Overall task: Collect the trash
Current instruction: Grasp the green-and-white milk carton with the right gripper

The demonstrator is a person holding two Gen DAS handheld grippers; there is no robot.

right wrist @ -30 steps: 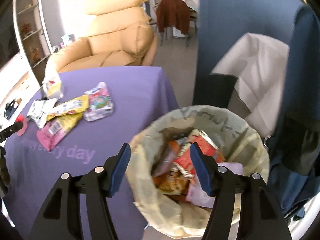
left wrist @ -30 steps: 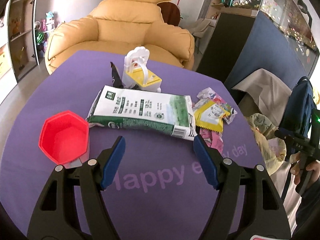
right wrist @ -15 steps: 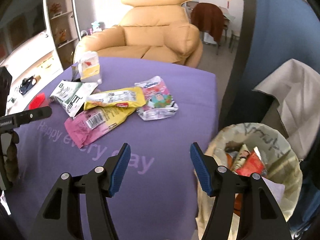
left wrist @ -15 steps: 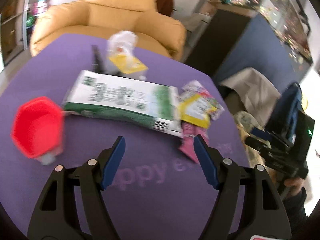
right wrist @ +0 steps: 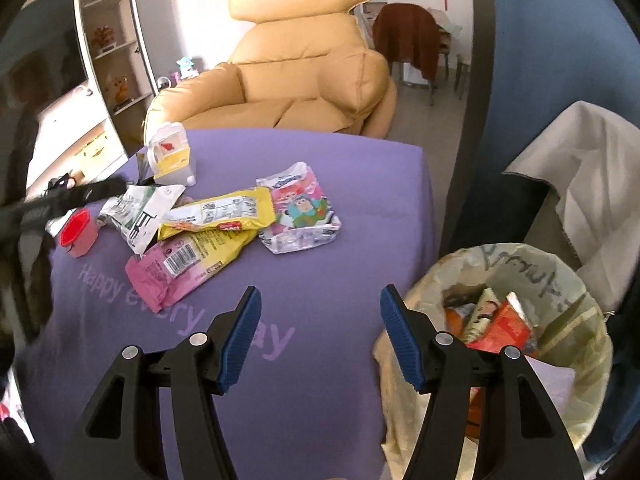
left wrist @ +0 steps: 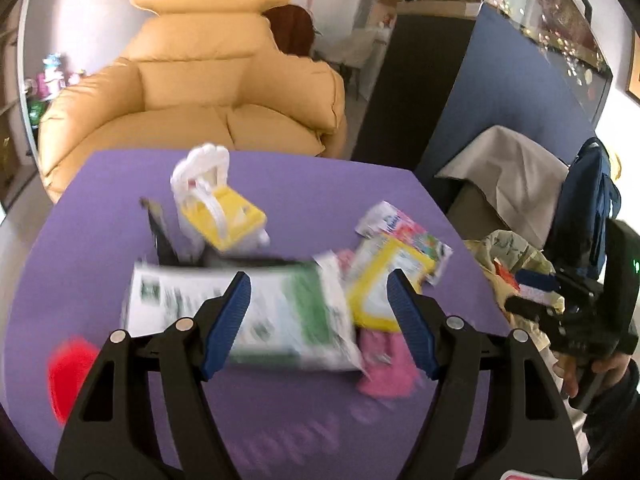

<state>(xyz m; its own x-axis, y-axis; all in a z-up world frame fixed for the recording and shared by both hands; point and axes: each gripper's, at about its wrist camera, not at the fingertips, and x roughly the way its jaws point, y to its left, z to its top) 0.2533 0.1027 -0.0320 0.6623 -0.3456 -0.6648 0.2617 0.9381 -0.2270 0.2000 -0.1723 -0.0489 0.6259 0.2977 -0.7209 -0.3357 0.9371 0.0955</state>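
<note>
Your right hand-held gripper has swung off the lined trash bin, now at four o'clock, onto the purple tabletop printed "Happy every day". At eleven o'clock lie a pink barcoded wrapper, yellow packet and cartoon-printed pouch. Your left hand-held gripper hovers over the blurred white-and-green bag. Both gape wide, empty.

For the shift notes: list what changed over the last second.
The right gripper swung from above the trash bag to over the purple table. The left gripper closed in on the green-and-white packet. Both jaws stayed open and empty; the wrappers kept their places.
</note>
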